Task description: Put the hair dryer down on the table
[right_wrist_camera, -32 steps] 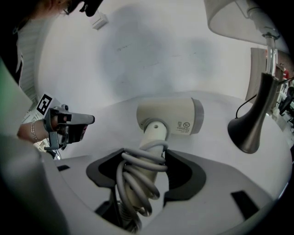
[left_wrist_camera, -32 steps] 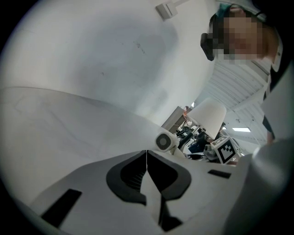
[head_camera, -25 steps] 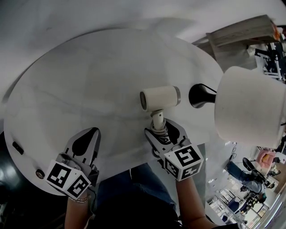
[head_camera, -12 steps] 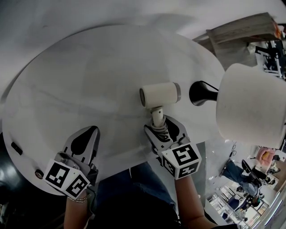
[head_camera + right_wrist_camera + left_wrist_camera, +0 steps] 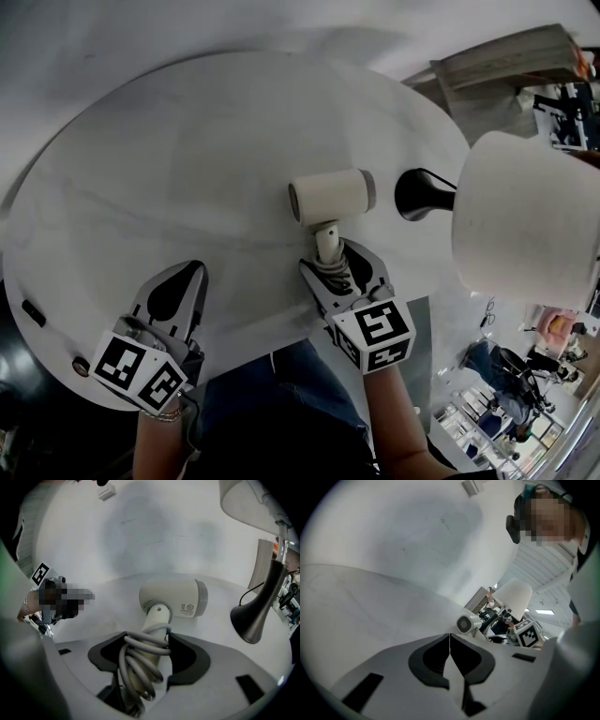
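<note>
Rolling worries us: released carelessly from our right tongs (image 5: 330,270) clamping its handle, the hair dryer (image 5: 333,197) could strike the lamp base (image 5: 417,195); left tongs (image 5: 190,275) sit closed, empty.

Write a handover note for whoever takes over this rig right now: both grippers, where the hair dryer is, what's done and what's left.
Right gripper: shut on the hair dryer by its handle, which has the cord wound round it.
Left gripper: shut, empty, at the near edge of the table.
Hair dryer: barrel lies sideways over the middle of the table, just left of the lamp base, apart from it. Whether it touches the tabletop cannot be told.
Done: dryer brought over the table.
Left: lower it until it rests, open the right jaws, back away.
</note>
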`<state>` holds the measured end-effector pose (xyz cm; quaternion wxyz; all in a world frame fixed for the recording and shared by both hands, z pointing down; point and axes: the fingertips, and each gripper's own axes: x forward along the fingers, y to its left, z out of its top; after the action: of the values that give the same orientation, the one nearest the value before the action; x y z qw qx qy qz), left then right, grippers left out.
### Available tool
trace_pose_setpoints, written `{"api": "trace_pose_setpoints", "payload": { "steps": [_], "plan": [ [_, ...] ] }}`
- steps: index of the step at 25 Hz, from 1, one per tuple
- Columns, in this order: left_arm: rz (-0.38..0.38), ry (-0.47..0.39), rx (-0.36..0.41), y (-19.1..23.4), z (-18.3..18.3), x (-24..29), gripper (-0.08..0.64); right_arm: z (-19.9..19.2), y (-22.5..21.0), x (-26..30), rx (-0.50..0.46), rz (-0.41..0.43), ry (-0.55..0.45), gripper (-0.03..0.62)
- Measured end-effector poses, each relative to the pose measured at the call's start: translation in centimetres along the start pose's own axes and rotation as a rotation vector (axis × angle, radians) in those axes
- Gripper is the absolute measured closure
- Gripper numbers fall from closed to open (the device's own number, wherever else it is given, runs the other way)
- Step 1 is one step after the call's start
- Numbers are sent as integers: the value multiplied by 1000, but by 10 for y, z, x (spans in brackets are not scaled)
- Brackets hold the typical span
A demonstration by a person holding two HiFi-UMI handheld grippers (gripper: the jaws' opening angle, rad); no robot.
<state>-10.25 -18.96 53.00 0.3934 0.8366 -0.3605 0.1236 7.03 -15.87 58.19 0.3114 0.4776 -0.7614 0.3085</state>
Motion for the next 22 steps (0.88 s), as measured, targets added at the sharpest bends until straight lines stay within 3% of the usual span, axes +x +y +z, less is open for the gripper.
{"api": "trace_pose_setpoints", "payload": {
  "steps": [22],
  "plan": [
    [-8,23,-2,-5,-6,10,543,-4,-5,7,-25,-24,5,299]
  ]
}}
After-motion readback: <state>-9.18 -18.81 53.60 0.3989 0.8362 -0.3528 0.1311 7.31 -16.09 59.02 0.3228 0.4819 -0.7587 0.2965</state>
